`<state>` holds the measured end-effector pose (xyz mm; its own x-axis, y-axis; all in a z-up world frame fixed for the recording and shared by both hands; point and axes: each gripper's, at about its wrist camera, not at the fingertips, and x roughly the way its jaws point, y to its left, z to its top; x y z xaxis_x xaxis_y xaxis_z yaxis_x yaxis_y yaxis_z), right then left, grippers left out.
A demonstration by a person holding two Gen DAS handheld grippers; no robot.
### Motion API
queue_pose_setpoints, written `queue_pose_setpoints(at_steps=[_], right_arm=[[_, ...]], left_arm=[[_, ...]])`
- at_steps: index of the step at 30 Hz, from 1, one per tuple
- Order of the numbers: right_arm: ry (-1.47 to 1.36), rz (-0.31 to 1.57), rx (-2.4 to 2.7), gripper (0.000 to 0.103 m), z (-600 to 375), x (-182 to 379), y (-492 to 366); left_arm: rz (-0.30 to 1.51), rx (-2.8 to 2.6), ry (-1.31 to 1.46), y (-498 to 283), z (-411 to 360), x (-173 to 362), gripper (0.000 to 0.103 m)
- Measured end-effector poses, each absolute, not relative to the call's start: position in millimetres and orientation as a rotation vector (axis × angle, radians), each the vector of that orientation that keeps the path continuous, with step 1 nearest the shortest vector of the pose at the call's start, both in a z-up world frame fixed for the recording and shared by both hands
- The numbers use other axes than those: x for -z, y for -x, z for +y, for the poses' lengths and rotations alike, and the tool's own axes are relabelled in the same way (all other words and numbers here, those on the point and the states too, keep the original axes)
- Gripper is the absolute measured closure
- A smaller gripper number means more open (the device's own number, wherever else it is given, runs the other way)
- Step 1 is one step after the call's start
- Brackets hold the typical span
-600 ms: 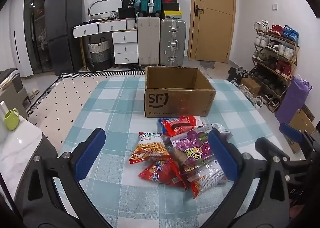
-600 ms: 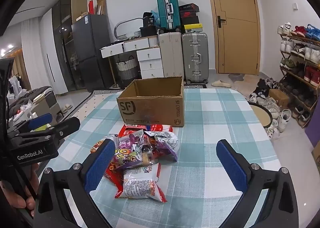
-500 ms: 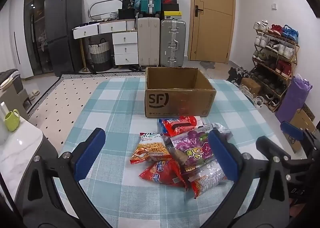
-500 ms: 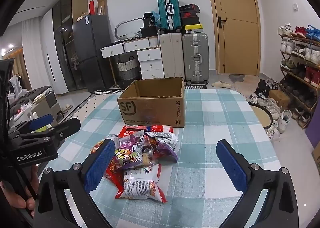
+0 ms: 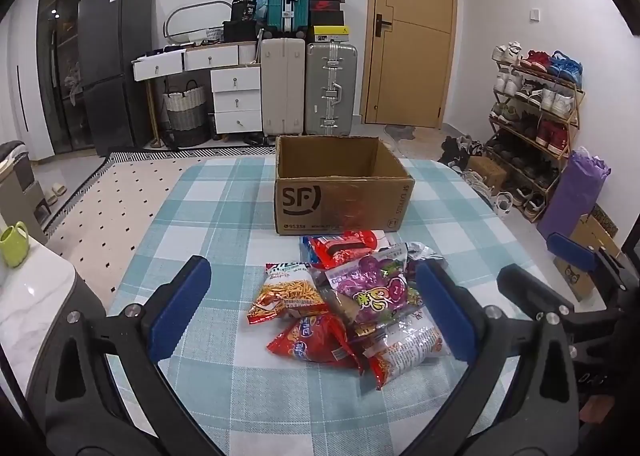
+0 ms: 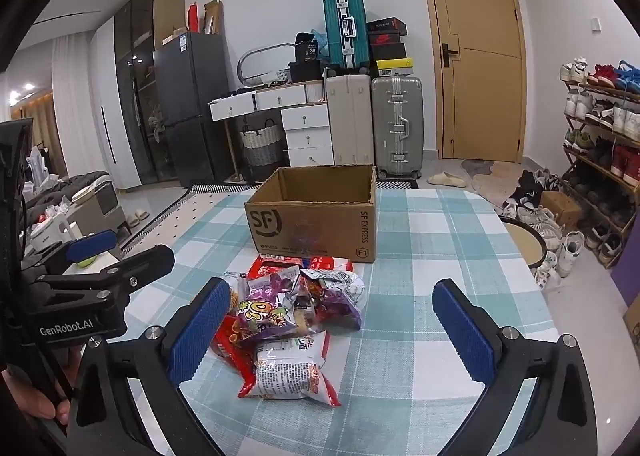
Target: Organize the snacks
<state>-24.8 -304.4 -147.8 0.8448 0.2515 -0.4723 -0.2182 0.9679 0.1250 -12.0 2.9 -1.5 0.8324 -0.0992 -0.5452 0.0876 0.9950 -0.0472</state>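
A heap of snack bags (image 5: 352,304) (image 6: 288,320) lies on the checked tablecloth, in front of an open brown cardboard box (image 5: 340,191) (image 6: 316,219) with nothing visible inside. On top is a purple bag (image 5: 372,288); a yellow-and-red crisp bag (image 5: 288,294) lies at its left, a white-and-red bag (image 6: 286,374) nearest me. My left gripper (image 5: 316,314) hovers open above the near side of the heap, nothing between its blue pads. My right gripper (image 6: 332,332) is open too, just right of the heap, holding nothing. Each gripper shows at the edge of the other's view.
The table (image 5: 224,215) carries only the box and the snacks. A low round stool (image 6: 524,240) stands right of it, a shoe rack (image 5: 532,115) along the right wall. Suitcases (image 5: 308,95), drawers and a fridge line the far wall. A green mug (image 5: 14,244) sits on a counter at left.
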Motion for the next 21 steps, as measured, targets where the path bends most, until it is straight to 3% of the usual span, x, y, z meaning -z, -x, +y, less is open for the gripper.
queue_pose_setpoints(at_steps=[21], right_arm=[[-0.061, 0.499, -0.252, 0.0, -301.0, 144.4, 29.9]], left_arm=[[0.567, 0.09, 0.01, 17.2, 2.7, -2.1, 0.0]])
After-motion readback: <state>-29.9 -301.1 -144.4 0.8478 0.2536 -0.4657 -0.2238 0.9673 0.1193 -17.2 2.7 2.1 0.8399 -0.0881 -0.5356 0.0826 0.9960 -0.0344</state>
